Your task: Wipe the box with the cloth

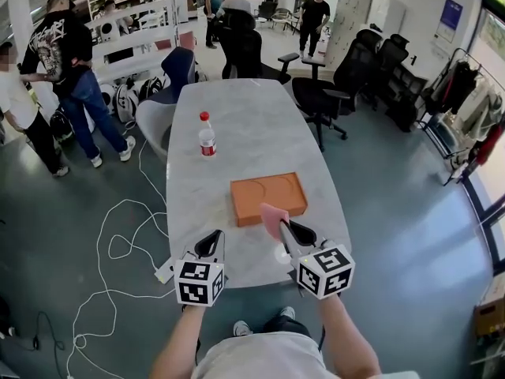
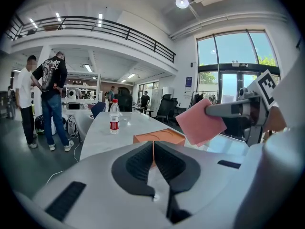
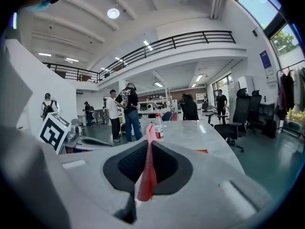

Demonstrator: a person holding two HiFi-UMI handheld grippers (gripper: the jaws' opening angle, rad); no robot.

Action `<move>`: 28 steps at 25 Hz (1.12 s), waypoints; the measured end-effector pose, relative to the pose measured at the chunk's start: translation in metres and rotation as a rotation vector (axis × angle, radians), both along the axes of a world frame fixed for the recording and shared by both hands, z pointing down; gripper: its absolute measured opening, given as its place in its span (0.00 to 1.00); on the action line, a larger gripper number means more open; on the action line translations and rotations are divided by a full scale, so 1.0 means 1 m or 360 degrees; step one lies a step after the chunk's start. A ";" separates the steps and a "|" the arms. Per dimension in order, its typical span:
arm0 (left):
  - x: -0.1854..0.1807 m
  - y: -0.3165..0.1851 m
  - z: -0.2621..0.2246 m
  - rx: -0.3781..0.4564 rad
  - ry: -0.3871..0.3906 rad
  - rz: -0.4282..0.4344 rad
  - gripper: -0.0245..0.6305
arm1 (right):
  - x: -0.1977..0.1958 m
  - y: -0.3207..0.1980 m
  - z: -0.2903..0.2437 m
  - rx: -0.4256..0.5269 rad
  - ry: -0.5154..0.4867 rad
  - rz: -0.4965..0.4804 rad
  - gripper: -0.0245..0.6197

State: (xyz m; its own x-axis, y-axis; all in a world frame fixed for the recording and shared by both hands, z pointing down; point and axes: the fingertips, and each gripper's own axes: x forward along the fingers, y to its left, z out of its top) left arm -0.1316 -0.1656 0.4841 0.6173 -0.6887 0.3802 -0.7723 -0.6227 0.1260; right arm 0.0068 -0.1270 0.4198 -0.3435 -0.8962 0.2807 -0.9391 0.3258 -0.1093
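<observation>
A flat orange box (image 1: 268,197) lies on the grey table (image 1: 245,125), near its front end. A pink cloth (image 1: 273,218) hangs over the box's near right corner, and my right gripper (image 1: 286,226) is shut on it. In the right gripper view the cloth (image 3: 148,168) stands as a thin fold pinched between the jaws. My left gripper (image 1: 215,237) hovers above the table's front edge, left of the box, shut and holding nothing. The left gripper view shows the box (image 2: 162,136) just ahead and the cloth (image 2: 205,123) at the right.
A water bottle (image 1: 207,135) with a red cap stands upright mid-table, beyond the box. Office chairs (image 1: 323,93) ring the far end and right side. People (image 1: 75,77) stand at the left. A white cable (image 1: 118,235) loops across the floor left of the table.
</observation>
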 end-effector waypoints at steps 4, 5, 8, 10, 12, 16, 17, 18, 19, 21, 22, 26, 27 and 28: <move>0.004 -0.017 0.005 0.0005 -0.0025 -0.0018 0.06 | -0.004 -0.030 0.004 -0.0012 -0.0044 -0.0077 0.06; 0.006 -0.021 0.008 0.0005 -0.0028 -0.0025 0.06 | -0.005 -0.038 0.006 -0.0018 -0.0062 -0.0095 0.06; 0.007 -0.034 0.011 0.0008 -0.0019 -0.0063 0.06 | -0.008 -0.060 0.012 -0.0040 -0.0119 -0.0159 0.06; 0.008 -0.043 0.012 0.0009 -0.0018 -0.0094 0.06 | -0.010 -0.075 0.014 -0.0058 -0.0160 -0.0209 0.06; 0.011 -0.050 0.014 0.0004 -0.0026 -0.0130 0.06 | -0.011 -0.090 0.017 -0.0083 -0.0203 -0.0258 0.06; 0.014 -0.064 0.017 -0.0013 -0.0027 -0.0223 0.06 | -0.014 -0.119 0.025 -0.0146 -0.0303 -0.0352 0.06; 0.016 -0.067 0.017 -0.0017 -0.0031 -0.0241 0.06 | -0.014 -0.126 0.027 -0.0165 -0.0340 -0.0372 0.06; 0.017 -0.070 0.017 -0.0020 -0.0035 -0.0258 0.06 | -0.015 -0.132 0.027 -0.0181 -0.0378 -0.0391 0.06; 0.018 -0.072 0.017 -0.0022 -0.0038 -0.0279 0.06 | -0.015 -0.138 0.028 -0.0196 -0.0417 -0.0411 0.06; 0.019 -0.079 0.018 -0.0029 -0.0048 -0.0328 0.06 | -0.018 -0.151 0.031 -0.0229 -0.0487 -0.0454 0.06; 0.019 -0.082 0.019 -0.0033 -0.0054 -0.0352 0.06 | -0.019 -0.156 0.033 -0.0249 -0.0520 -0.0475 0.06; 0.022 -0.092 0.022 -0.0048 -0.0073 -0.0434 0.06 | -0.021 -0.177 0.047 -0.0356 -0.0679 -0.0522 0.06; 0.022 -0.093 0.022 -0.0051 -0.0077 -0.0456 0.06 | -0.022 -0.181 0.050 -0.0389 -0.0732 -0.0526 0.06; 0.022 -0.095 0.022 -0.0054 -0.0080 -0.0477 0.06 | -0.022 -0.185 0.055 -0.0423 -0.0785 -0.0529 0.06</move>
